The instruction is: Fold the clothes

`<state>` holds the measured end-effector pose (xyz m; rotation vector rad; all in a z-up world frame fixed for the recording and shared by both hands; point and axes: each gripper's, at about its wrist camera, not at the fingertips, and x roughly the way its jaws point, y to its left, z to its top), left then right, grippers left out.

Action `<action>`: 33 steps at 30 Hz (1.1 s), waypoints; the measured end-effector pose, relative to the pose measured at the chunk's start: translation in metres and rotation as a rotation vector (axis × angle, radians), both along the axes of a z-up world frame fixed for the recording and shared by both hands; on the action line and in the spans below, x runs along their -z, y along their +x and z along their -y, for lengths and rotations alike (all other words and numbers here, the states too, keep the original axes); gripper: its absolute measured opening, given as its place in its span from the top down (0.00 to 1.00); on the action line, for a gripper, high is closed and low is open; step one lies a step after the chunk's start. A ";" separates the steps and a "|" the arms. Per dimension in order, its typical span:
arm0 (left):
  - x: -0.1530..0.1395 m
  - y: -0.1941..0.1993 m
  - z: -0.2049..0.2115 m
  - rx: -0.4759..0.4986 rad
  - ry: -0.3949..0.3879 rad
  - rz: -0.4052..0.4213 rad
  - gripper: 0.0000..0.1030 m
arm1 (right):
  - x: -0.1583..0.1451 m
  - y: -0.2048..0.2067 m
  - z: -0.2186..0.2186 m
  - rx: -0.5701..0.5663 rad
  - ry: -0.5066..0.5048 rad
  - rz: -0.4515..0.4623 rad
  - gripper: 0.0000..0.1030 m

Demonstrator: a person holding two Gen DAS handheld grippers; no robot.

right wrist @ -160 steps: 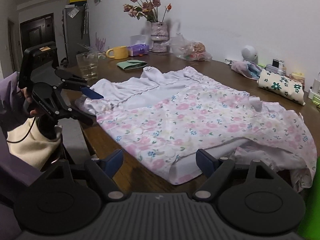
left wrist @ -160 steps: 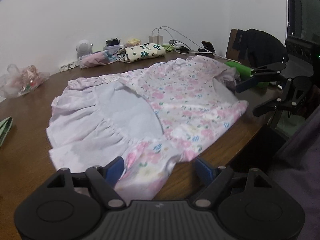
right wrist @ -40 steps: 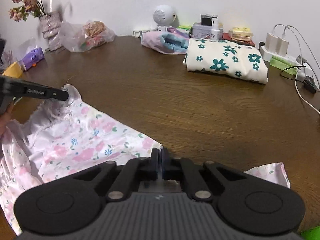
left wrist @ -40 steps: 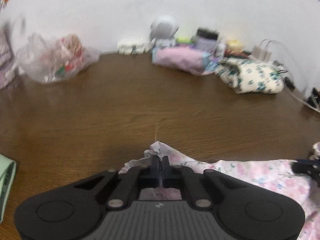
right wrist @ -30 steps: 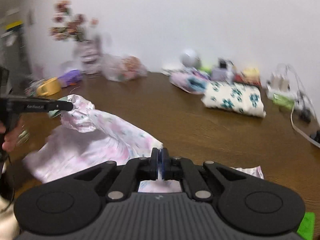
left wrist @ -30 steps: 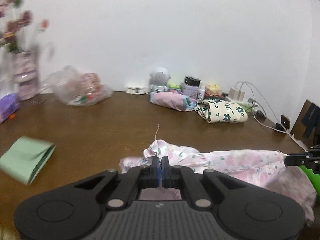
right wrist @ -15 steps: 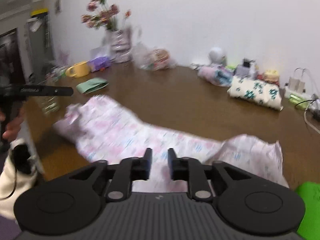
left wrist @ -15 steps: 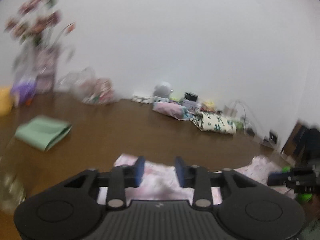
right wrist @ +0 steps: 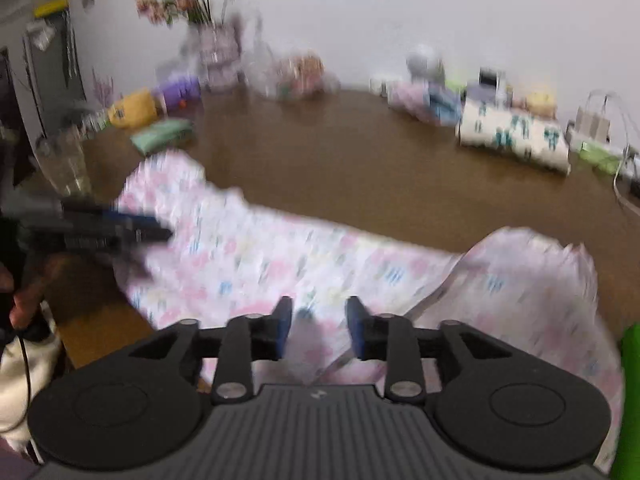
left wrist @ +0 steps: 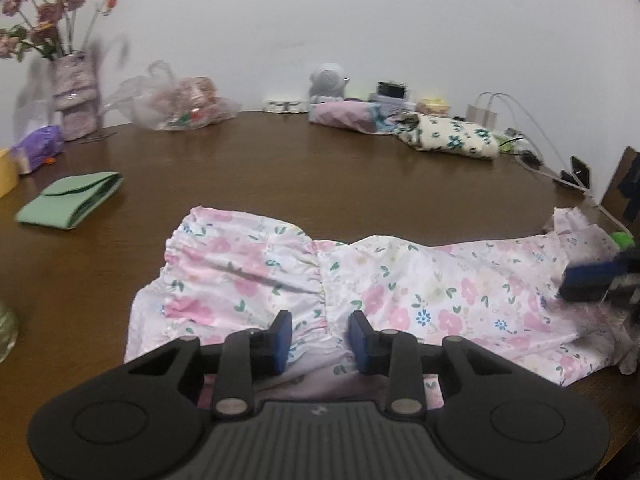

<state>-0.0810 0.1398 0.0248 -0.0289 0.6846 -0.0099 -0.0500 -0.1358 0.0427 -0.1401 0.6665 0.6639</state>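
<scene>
On table [left wrist: 360, 184]: one floral dress [left wrist: 400, 280], two claws [left wrist: 319, 334].

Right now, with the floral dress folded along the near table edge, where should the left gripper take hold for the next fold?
Probably the ruffled hem end of the floral dress, coming in from the left side. That end lies flat with a gathered edge free on bare table, so one finger could slide under. The left gripper hovers over the middle seam, jaws closing on nothing.

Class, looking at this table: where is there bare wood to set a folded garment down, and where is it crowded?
Bare table lies between the floral dress, the green cloth and the folded daisy-print garment. The back edge is crowded: vase, plastic bag, chargers.
</scene>
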 end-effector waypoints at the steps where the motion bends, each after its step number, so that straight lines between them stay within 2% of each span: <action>1: -0.001 -0.001 0.000 -0.006 0.005 -0.002 0.71 | -0.003 0.004 -0.001 0.006 0.017 0.013 0.67; 3: -0.007 0.000 0.002 -0.015 0.004 0.011 0.71 | -0.007 0.012 -0.003 0.017 0.050 0.038 0.67; 5: -0.017 0.004 0.009 -0.004 -0.014 0.053 0.69 | 0.000 0.024 -0.015 0.018 0.025 0.016 0.67; 7: -0.020 0.009 0.018 0.023 -0.026 0.089 0.60 | 0.009 0.021 -0.022 0.021 -0.014 0.011 0.68; 11: -0.001 0.025 0.038 0.057 0.022 0.022 0.59 | 0.022 0.013 -0.029 0.042 -0.087 0.019 0.66; 15: 0.008 0.016 0.034 0.034 -0.006 0.040 0.58 | 0.012 0.015 -0.004 0.123 -0.048 0.018 0.66; 19: 0.004 0.012 0.033 0.014 -0.006 0.030 0.59 | 0.011 0.027 -0.012 0.089 -0.036 0.035 0.66; 21: -0.003 0.015 0.036 0.003 -0.046 0.044 0.59 | 0.017 0.033 -0.024 0.059 -0.059 0.024 0.66; 22: -0.006 0.017 0.038 0.014 -0.070 0.058 0.58 | 0.020 0.033 -0.028 0.051 -0.071 0.014 0.66; 24: -0.005 0.024 0.048 0.038 -0.063 0.053 0.58 | 0.024 0.031 -0.029 0.052 -0.073 0.016 0.65; 27: 0.001 0.032 0.062 0.069 -0.030 0.034 0.58 | 0.012 0.017 -0.006 0.109 -0.065 0.048 0.63; 30: 0.010 0.029 0.060 0.087 -0.011 0.045 0.59 | -0.002 -0.004 0.031 0.193 -0.057 0.096 0.51; 33: 0.014 0.021 0.052 0.096 -0.013 0.072 0.58 | -0.008 -0.023 0.076 0.292 -0.049 0.103 0.51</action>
